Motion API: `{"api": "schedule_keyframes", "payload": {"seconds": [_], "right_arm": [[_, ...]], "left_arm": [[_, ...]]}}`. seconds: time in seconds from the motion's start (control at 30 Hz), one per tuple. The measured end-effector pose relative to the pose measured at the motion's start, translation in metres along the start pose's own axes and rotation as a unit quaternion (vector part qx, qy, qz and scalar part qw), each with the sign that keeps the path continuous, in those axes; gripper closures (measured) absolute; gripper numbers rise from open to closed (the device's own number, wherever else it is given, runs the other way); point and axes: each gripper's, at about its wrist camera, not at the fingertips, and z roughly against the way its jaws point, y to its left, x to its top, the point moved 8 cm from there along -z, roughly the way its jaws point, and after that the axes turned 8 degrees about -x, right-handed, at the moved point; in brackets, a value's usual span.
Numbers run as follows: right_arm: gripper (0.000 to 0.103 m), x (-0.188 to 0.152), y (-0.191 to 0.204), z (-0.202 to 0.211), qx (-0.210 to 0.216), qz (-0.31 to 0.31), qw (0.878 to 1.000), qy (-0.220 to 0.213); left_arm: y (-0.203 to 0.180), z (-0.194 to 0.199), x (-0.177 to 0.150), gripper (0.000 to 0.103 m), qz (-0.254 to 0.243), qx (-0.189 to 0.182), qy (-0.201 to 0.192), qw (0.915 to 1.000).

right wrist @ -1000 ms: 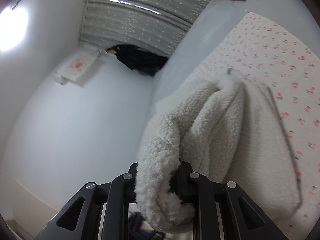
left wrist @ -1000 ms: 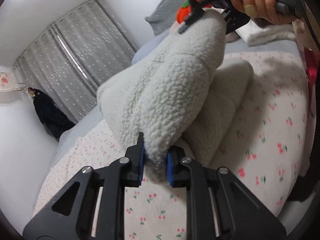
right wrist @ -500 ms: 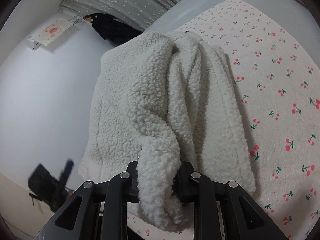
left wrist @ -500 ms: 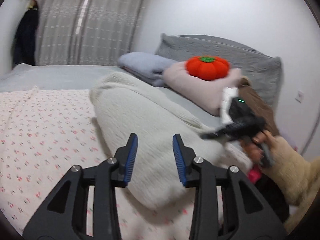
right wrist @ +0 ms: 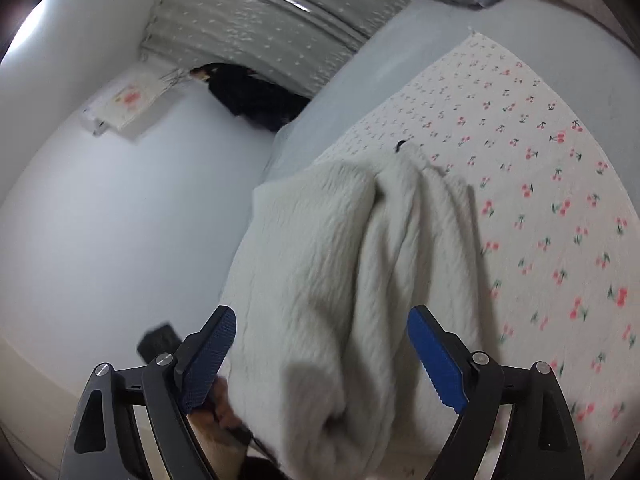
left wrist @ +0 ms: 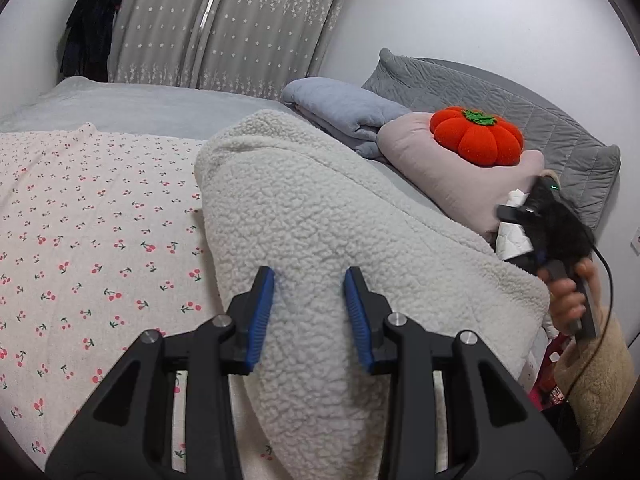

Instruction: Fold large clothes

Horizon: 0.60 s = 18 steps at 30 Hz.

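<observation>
A thick white fleece garment (left wrist: 320,240) lies folded in a bundle on the cherry-print sheet (left wrist: 92,240) of the bed. My left gripper (left wrist: 308,312) is open, its blue pads apart just above the near end of the bundle, holding nothing. My right gripper (right wrist: 320,356) is wide open over the other end of the garment (right wrist: 352,264), empty. In the left wrist view the right gripper (left wrist: 536,228) shows at the far right edge of the fleece, held by a hand.
At the bed's head lie a grey pillow (left wrist: 500,100), a pink pillow (left wrist: 460,176) with a red pumpkin cushion (left wrist: 476,136), and a folded blue-grey blanket (left wrist: 344,108). Grey curtains (left wrist: 224,20) and a hanging dark coat (left wrist: 92,28) are behind. A white wall (right wrist: 120,220) borders the bed.
Both grippers have let go of the fleece, the left first, then the right. The garment went from being held up to lying folded on the bed.
</observation>
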Motion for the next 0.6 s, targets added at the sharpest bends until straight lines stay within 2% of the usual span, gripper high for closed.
{"api": "schedule_keyframes", "payload": {"seconds": [0.07,0.13,0.17,0.2,0.23,0.27,0.37,0.47,0.53,0.6], "right_arm": [[0.013,0.01,-0.006,-0.035,0.008,-0.024,0.999,0.043],[0.014,0.008,-0.005,-0.066,-0.012,-0.019,0.997,0.07],[0.024,0.006,-0.002,-0.077,-0.028,-0.006,0.997,0.072],[0.047,0.007,0.008,-0.081,-0.049,0.021,0.997,0.056],[0.057,0.009,0.018,-0.079,-0.074,0.049,0.995,0.035],[0.07,0.011,0.031,-0.073,-0.068,0.066,0.995,0.019],[0.073,0.016,0.059,-0.04,-0.049,0.103,0.993,-0.037],[0.074,0.021,0.052,-0.013,-0.05,0.101,0.992,-0.063],[0.074,0.022,0.028,-0.009,-0.07,0.081,0.992,-0.06],[0.072,0.023,-0.008,-0.024,-0.125,0.07,0.989,-0.038]], "left_arm": [[0.0,-0.001,-0.001,0.065,-0.007,0.006,-0.001,1.0],[0.001,-0.002,-0.002,0.065,-0.016,0.018,0.0,0.9997],[0.001,-0.003,-0.001,0.065,-0.02,0.025,0.001,0.9995],[0.002,-0.002,0.0,0.065,-0.02,0.029,0.0,0.9994],[0.002,-0.001,0.001,0.065,-0.018,0.031,-0.001,0.9994],[0.002,0.001,0.003,0.065,-0.016,0.03,-0.003,0.9994],[-0.009,0.001,0.008,0.065,-0.014,0.007,-0.007,0.9998],[-0.033,-0.008,0.008,0.061,-0.046,0.006,-0.008,0.9989],[-0.049,-0.019,0.005,0.057,-0.078,0.018,-0.001,0.9968],[-0.061,-0.031,0.0,0.055,-0.108,0.041,0.005,0.9932]]}}
